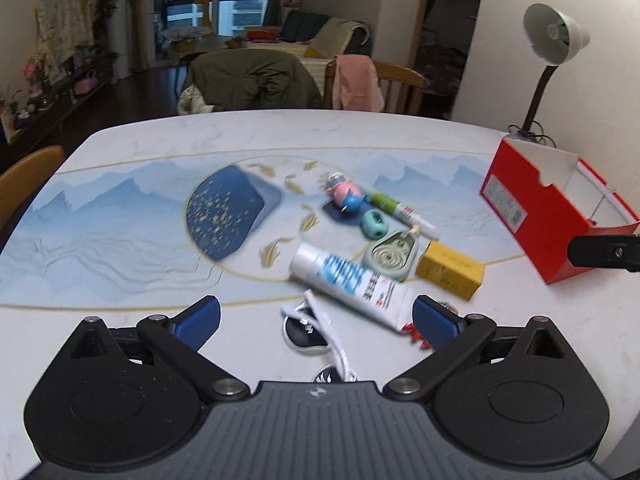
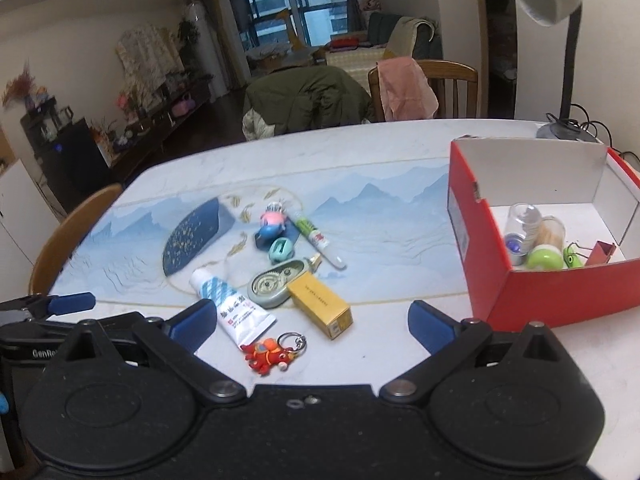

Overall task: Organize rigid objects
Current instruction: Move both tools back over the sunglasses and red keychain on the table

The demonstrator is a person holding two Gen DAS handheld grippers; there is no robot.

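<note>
Desk [image 2: 400, 168] edge lies bare beyond the red box [image 2: 520, 292], while both tongs, left [image 1: 316, 320] and right [image 2: 312, 324], hang released, tilted down over the clutter.

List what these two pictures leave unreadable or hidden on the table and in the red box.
- Sunglasses, left wrist view: lower part hidden behind the left hand-held gripper; absent from the right view.
- Tube lettering: motion-blurred in the left view, too small in the right.
- Red box contents: hidden by its wall in the left view; in the right, the near wall cuts off the items' bottoms.
</note>
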